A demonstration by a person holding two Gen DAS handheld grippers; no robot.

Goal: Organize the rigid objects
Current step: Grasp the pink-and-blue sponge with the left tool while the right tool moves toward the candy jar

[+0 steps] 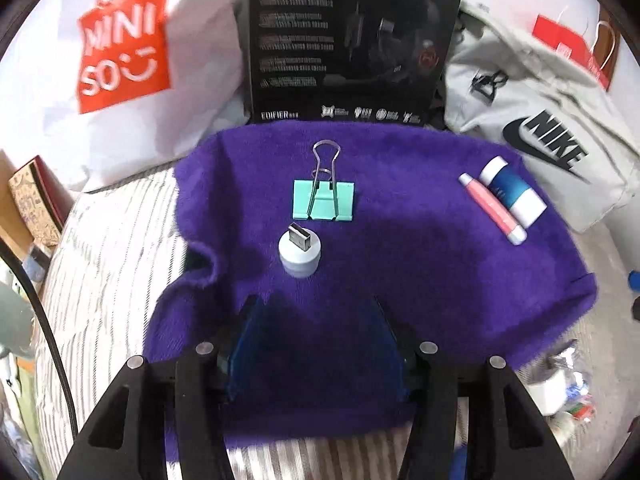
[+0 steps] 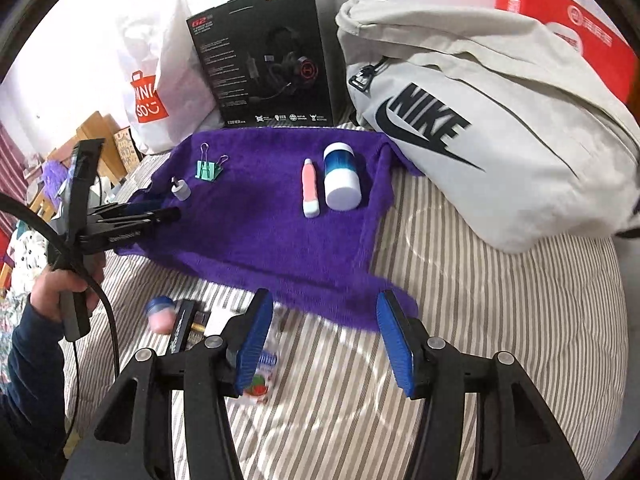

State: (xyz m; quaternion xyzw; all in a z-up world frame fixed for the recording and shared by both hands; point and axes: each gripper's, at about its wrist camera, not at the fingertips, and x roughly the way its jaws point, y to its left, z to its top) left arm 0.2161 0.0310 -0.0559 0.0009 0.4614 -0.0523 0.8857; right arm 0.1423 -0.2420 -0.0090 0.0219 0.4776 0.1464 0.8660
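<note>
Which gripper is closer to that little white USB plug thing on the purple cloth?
Left. The left gripper sits open just short of the USB plug, over the purple cloth. The right gripper hangs back at the cloth's near edge, well away.

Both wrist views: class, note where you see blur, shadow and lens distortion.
Left wrist view: the Miniso bag is motion-smeared, and the left claw shadows the purple towel. Right wrist view: the Nike bag logo is smeared; striped bedding bows with fisheye curvature.
</note>
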